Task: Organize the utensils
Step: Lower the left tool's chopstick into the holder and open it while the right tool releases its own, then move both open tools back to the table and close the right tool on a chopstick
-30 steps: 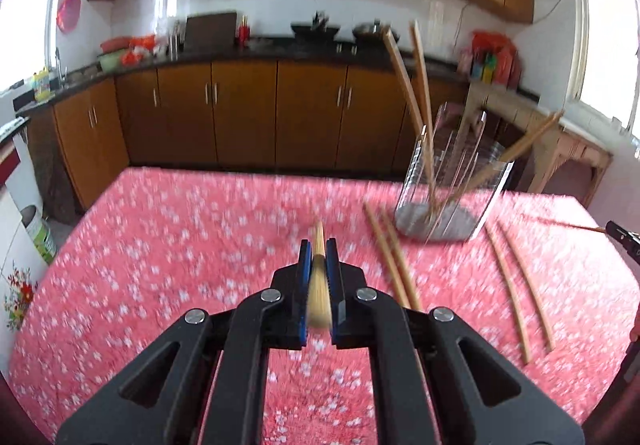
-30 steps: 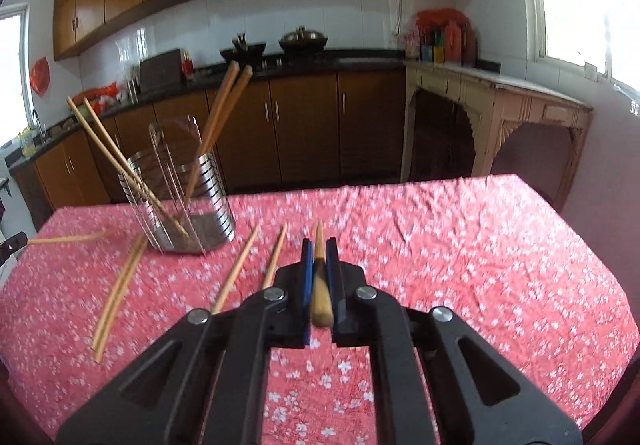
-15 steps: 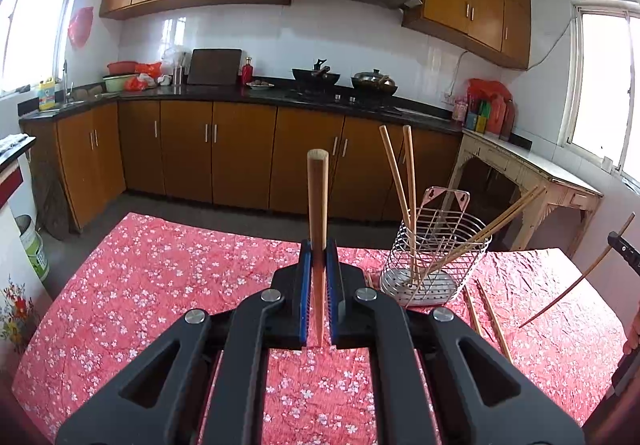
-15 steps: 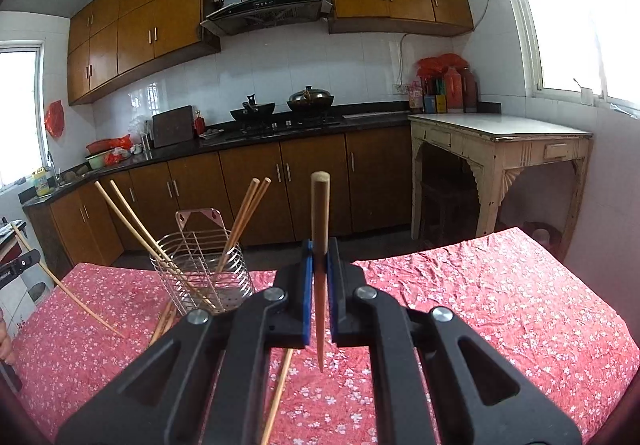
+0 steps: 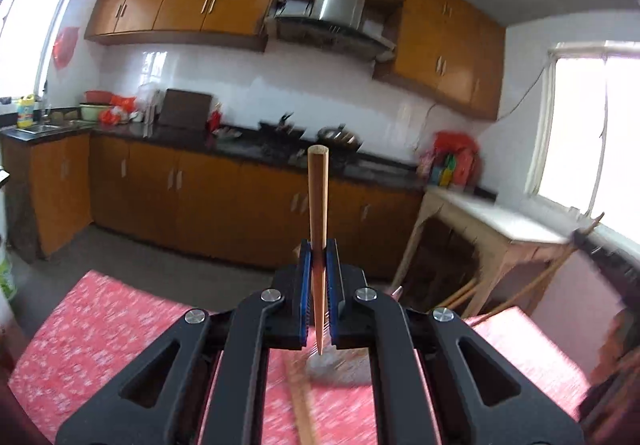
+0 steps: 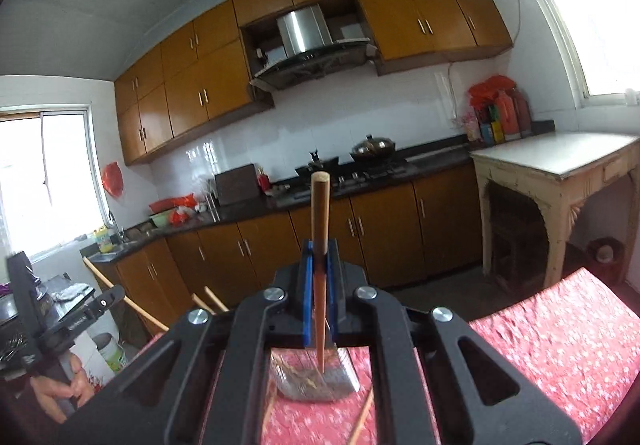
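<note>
My left gripper (image 5: 319, 265) is shut on a wooden chopstick (image 5: 318, 201) held upright, thin tip down over the wire utensil holder (image 5: 340, 365). My right gripper (image 6: 320, 265) is shut on another wooden chopstick (image 6: 320, 213), also upright, its tip just above the holder (image 6: 312, 377). Both grippers hang above the holder, which is mostly hidden behind the fingers. Chopsticks standing in the holder lean out in the left wrist view (image 5: 532, 285) and in the right wrist view (image 6: 132, 303). The other gripper (image 6: 60, 325) shows at the left of the right wrist view.
The table has a red flowered cloth (image 5: 100, 325). Loose chopsticks lie on it beside the holder, in the left wrist view (image 5: 304, 413) and in the right wrist view (image 6: 362, 421). Kitchen cabinets (image 5: 200, 205) and a pale side table (image 6: 560, 181) stand beyond.
Both grippers have lifted their chopsticks off the table, turned them upright and moved in over the holder. The views have tilted up toward the cabinets.
</note>
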`<state>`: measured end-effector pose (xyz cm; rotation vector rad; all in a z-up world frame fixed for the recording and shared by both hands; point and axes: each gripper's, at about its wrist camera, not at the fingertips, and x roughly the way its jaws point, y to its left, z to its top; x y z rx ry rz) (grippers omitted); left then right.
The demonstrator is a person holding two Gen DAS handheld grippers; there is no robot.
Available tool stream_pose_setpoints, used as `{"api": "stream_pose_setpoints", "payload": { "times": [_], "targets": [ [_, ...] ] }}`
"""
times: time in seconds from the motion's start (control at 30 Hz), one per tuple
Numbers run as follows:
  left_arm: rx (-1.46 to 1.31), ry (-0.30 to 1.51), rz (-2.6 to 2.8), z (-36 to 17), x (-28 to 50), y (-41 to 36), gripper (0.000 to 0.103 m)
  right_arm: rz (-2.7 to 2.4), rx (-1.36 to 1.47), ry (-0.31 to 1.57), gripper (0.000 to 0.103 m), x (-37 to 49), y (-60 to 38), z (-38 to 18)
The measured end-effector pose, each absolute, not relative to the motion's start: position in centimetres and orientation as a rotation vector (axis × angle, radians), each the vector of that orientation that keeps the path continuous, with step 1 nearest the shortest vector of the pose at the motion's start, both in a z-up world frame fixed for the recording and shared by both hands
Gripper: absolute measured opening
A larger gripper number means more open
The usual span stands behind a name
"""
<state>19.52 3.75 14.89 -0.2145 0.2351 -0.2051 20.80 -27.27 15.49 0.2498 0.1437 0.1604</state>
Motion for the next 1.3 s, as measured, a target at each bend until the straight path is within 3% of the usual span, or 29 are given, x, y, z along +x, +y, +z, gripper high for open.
{"api": "stream_pose_setpoints", "payload": {
  "times": [0.23, 0.97, 1.17, 1.27, 1.3],
  "targets": [
    [-0.217, 0.198, -0.192, 15.6, 22.4, 0.7, 0.007, 0.178, 0.231, 0.158, 0.007, 25.7, -24.2, 14.8],
    [-0.211, 0.411, -0.206, 9.3, 27.6, -0.3, 0.007, 0.195, 0.292, 0.389, 0.008, 32.5, -22.8, 7.8],
    [-0.2, 0.434, -0.2, 8.9, 27.6, 0.0, 0.008, 0.145, 0.276, 0.4, 0.025, 32.4, -23.2, 7.3],
    [-0.202, 0.424, -0.187, 9.3, 27.1, 0.3, 0.017, 0.128, 0.267, 0.375, 0.027, 31.4, -23.8, 7.7],
    [-0.205, 0.416, -0.18, 9.5, 26.8, 0.5, 0.026, 0.122, 0.262, 0.366, 0.027, 31.0, -24.0, 7.9]
  ]
}}
